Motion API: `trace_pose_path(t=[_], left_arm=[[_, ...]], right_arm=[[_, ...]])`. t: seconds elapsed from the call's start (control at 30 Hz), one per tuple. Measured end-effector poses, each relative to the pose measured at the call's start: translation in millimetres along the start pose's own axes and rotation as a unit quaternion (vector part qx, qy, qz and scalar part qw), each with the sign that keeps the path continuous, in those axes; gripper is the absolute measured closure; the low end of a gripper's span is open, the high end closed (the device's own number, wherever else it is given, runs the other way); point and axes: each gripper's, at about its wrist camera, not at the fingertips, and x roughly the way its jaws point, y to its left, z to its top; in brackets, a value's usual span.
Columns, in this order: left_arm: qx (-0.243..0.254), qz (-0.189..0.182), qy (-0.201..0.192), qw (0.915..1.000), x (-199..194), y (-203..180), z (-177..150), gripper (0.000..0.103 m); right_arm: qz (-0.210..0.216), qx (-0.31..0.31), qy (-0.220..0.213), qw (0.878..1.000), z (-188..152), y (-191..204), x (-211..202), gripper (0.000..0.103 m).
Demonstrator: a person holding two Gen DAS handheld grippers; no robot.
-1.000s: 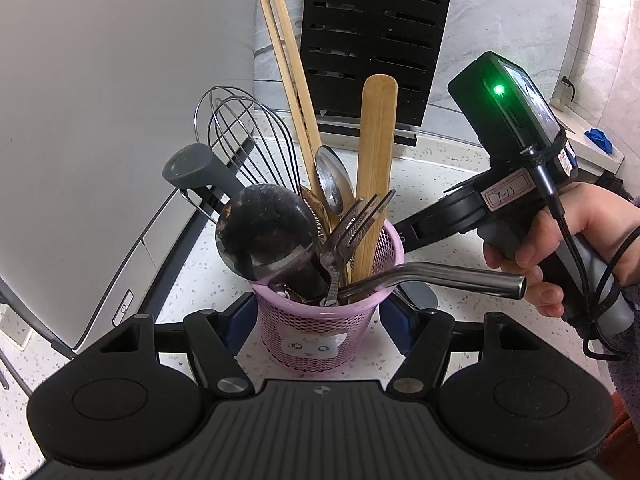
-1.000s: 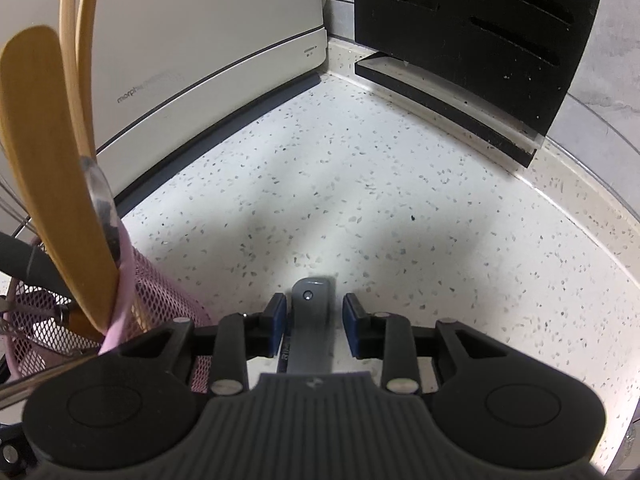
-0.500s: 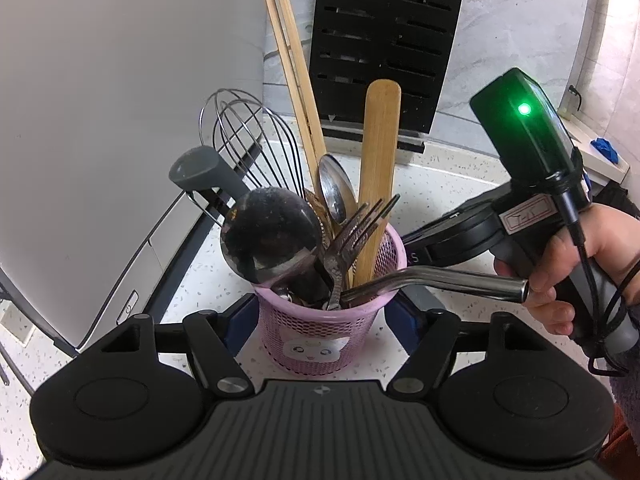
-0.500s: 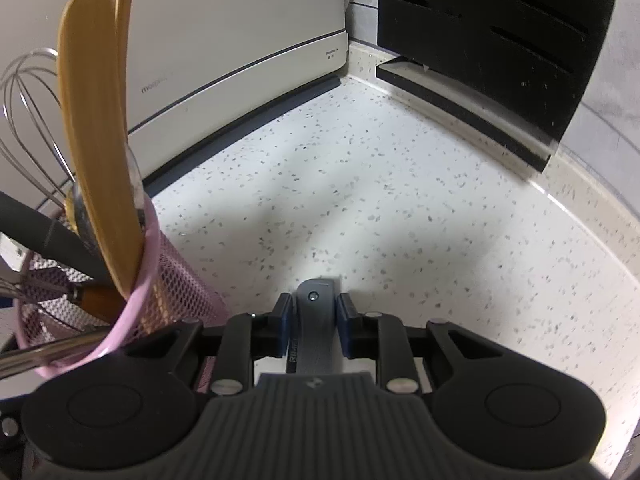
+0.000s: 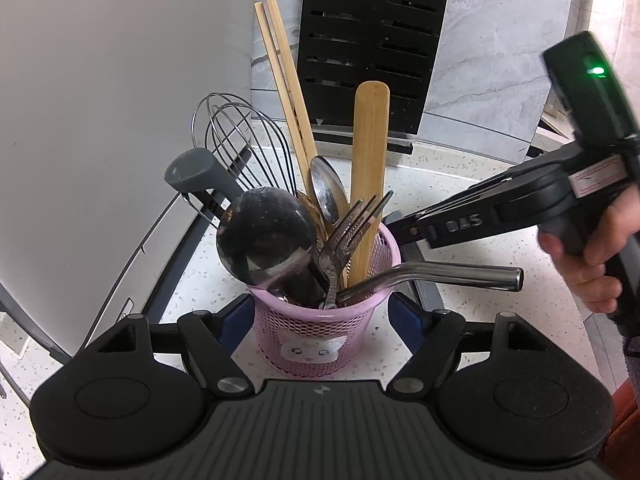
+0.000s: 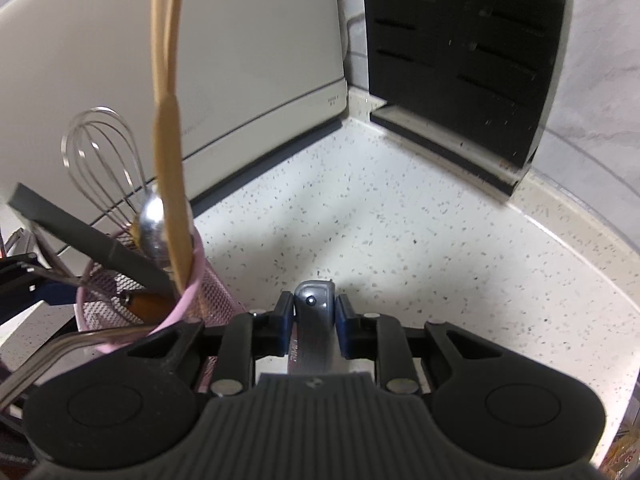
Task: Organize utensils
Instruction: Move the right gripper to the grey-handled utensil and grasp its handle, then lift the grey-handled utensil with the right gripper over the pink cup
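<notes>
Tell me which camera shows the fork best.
The left wrist view: the fork stands tines up in the pink basket, facing the lens. In the right wrist view it is hidden behind the other utensils and cannot be picked out.

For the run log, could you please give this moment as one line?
left gripper: open around pink basket | right gripper: shut on grey handle | utensils in basket

On the bench [image 5: 460, 184] the utensil basket [image 5: 320, 340] stands between the appliance [image 5: 100, 120] at left and the slotted rack [image 5: 372, 40] behind, whisk [image 5: 240, 140], chopsticks [image 5: 284, 76] and spatula [image 5: 370, 152] upright in it.
</notes>
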Motion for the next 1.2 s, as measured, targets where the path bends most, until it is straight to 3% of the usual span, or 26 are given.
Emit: trace_pose_path(t=[0.1, 0.5, 0.87, 1.2], left_arm=[[-0.002, 0.001, 0.0, 1.0, -1, 1, 0, 0.023], [-0.009, 0.01, -0.003, 0.9999, 1, -6, 1, 0.024], [-0.007, 0.009, -0.003, 0.9999, 2, -14, 2, 0.026], [-0.006, 0.01, 0.001, 0.9999, 3, -16, 4, 0.026]], right_arm=[[0.004, 0.0, -0.013, 1.0, -2, 0, -12, 0.083], [0.002, 0.012, -0.09, 0.996, 0, -11, -61, 0.083], [0.045, 0.013, -0.205, 0.978, 5, -4, -132, 0.083], [0.062, -0.034, -0.215, 0.974, 3, 23, -134, 0.083]])
